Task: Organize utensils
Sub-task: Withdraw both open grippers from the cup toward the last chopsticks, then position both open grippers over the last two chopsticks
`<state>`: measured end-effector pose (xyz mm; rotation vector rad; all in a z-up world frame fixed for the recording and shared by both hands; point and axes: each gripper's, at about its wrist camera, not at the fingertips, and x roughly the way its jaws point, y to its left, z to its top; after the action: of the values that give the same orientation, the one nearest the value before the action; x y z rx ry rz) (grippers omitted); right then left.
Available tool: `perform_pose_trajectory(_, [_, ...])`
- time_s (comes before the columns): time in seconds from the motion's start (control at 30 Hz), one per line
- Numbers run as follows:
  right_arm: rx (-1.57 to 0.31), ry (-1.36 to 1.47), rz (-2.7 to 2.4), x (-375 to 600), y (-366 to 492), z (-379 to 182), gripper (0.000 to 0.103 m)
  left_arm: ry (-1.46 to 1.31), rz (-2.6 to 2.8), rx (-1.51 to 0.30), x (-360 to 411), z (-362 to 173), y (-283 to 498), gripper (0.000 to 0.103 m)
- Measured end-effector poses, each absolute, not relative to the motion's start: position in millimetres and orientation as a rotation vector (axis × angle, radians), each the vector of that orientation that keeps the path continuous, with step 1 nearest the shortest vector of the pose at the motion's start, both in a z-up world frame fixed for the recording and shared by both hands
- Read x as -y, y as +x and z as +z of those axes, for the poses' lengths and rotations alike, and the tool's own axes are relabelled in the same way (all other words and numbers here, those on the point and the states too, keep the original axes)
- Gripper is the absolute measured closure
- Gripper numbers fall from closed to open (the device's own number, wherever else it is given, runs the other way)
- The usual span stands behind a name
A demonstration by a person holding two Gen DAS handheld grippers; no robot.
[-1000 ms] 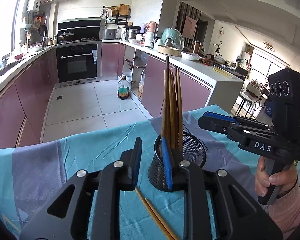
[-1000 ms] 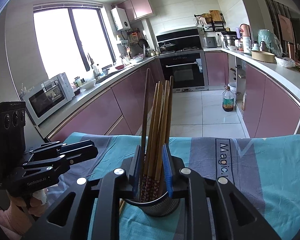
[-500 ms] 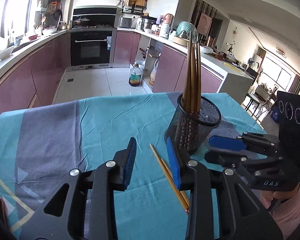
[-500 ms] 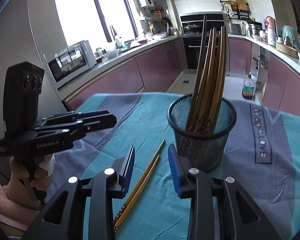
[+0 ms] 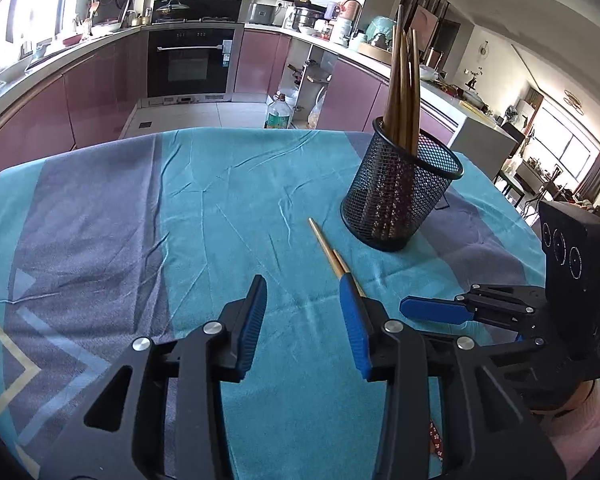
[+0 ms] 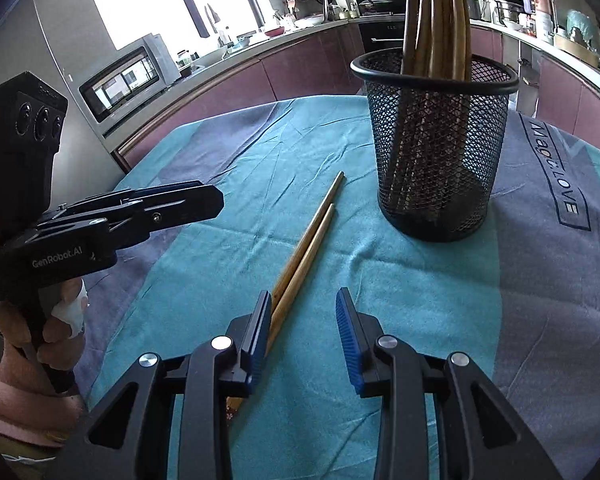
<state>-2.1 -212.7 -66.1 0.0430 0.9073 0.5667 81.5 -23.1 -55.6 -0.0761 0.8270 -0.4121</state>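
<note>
Lying side by side at seven o'clock of the black mesh cup (image 6: 436, 140), two tan wooden chopsticks (image 6: 306, 248) now sit nearer; left gripper (image 5: 304, 320) and right gripper (image 6: 302, 334) fingers, just widened, stand released, grasping nothing.

Teal and grey tablecloth (image 5: 228, 184) covering the table, built-in oven (image 5: 191, 65) sitting among mauve cabinets (image 5: 96, 92), microwave (image 6: 128, 76) standing on the counter, oil bottle (image 5: 279, 112) resting on the floor

The loose chopsticks (image 6: 300, 256) run under the right claw (image 6: 303, 322) toward 7 o'clock, their ends hidden; the cup's (image 6: 436, 168) chopsticks are cut off at 12 o'clock.
</note>
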Motion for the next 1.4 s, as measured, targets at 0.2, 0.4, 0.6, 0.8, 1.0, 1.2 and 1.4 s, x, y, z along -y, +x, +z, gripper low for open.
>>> perform_pose_trajectory(0.2, [-0.901,0.010,0.553,206,-6,-67,0.071,-0.073,-0.416,-0.844,27,-60,79,0.064])
perform_pose_trajectory(0.4, [-0.895,-0.035,0.529,198,-6,-64,0.072,-0.060,-0.425,-0.857,33,-63,80,0.064])
perform_pose_trajectory(0.6, [-0.903,-0.050,0.515,202,-7,-64,0.078,-0.033,-0.444,-0.872,43,-70,82,0.064])
perform_pose_trajectory(0.8, [-0.907,-0.041,0.508,211,-6,-64,0.078,0.007,-0.480,-0.886,60,-76,84,0.064])
perform_pose_trajectory(1.0, [-0.907,-0.042,0.502,214,-6,-65,0.079,0.047,-0.502,-0.920,78,-86,89,0.066])
perform_pose_trajectory(1.2, [-0.907,-0.034,0.500,219,-4,-66,0.083,0.080,-0.482,-0.934,86,-91,90,0.080])
perform_pose_trajectory(1.4, [-0.905,-0.035,0.496,219,-3,-66,0.083,0.073,-0.465,-0.931,83,-91,82,0.092])
